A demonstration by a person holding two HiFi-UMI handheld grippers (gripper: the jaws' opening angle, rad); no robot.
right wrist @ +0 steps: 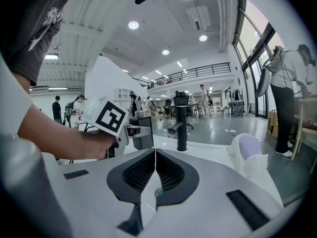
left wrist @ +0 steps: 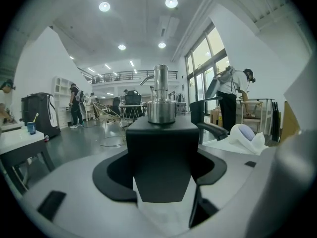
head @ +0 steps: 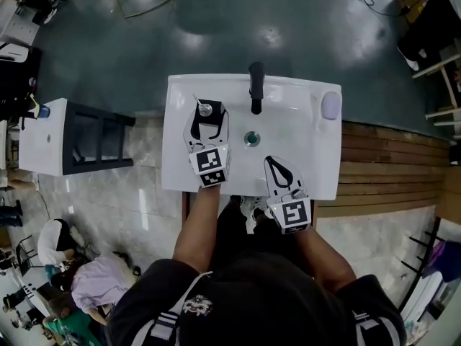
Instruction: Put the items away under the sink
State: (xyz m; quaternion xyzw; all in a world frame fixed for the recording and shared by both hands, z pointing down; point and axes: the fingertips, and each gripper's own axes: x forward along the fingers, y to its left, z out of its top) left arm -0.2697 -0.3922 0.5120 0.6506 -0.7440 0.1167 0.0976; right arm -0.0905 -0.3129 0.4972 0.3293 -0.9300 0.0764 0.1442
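A black square soap bottle (left wrist: 162, 152) with a silver pump top (head: 205, 109) stands at the back left of the white sink (head: 302, 114). My left gripper (head: 208, 115) is shut on it, a jaw on each side. In the left gripper view the bottle fills the gap between the jaws. My right gripper (head: 274, 162) hovers over the basin's front right, shut with nothing held; its ribbed pads (right wrist: 141, 171) meet. A white and lilac item (head: 330, 106) lies on the sink's back right corner, also visible in the right gripper view (right wrist: 246, 151).
A black faucet (head: 256, 85) rises at the sink's back middle, with the drain (head: 251, 138) in front of it. A white and black side table (head: 65, 135) stands to the left. Wooden decking (head: 389, 157) lies to the right. People sit on the floor at lower left (head: 79, 272).
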